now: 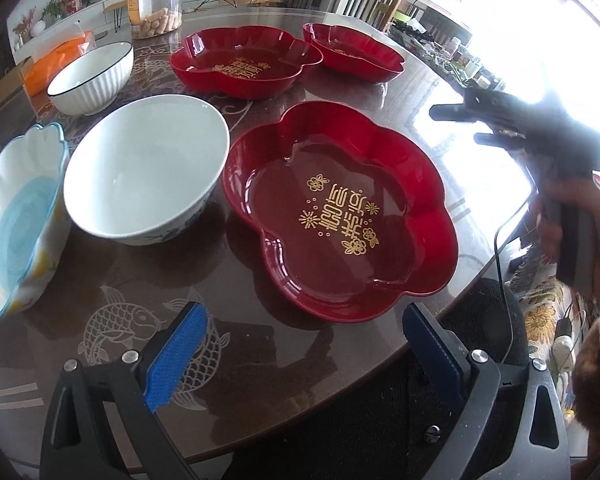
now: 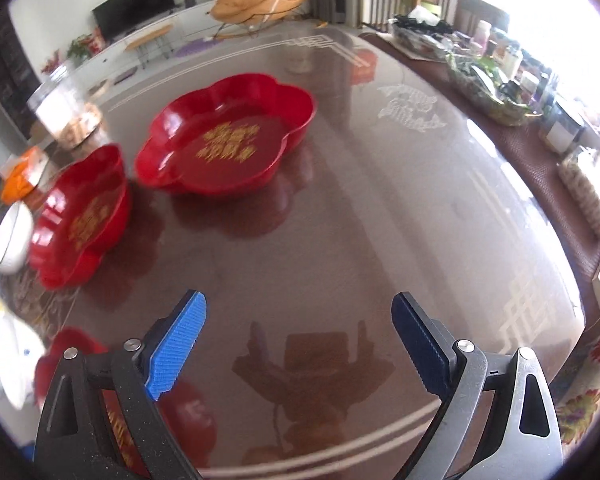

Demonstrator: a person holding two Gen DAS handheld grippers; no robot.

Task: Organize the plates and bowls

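Both tongs hovering wide open, gripping nothing; dishes lying unsorted on the table.

Left gripper [image 1: 304, 344] is facing the nearest red plate [image 1: 340, 208] at 12 o'clock, glossy, flower-lobed, likely first pick. White bowl [image 1: 146, 168] is sitting at 10 o'clock, smooth ceramic. Right gripper [image 2: 300, 336] is hanging over bare glassy table [image 2: 380, 220], two red plates [image 2: 228, 136] at 11 o'clock.

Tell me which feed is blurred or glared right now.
Left wrist view: sharp on the near red plate, though window glare washes out the right gripper. Right wrist view: motion-blurred, gold lettering on the red plates smeared, glare at right.
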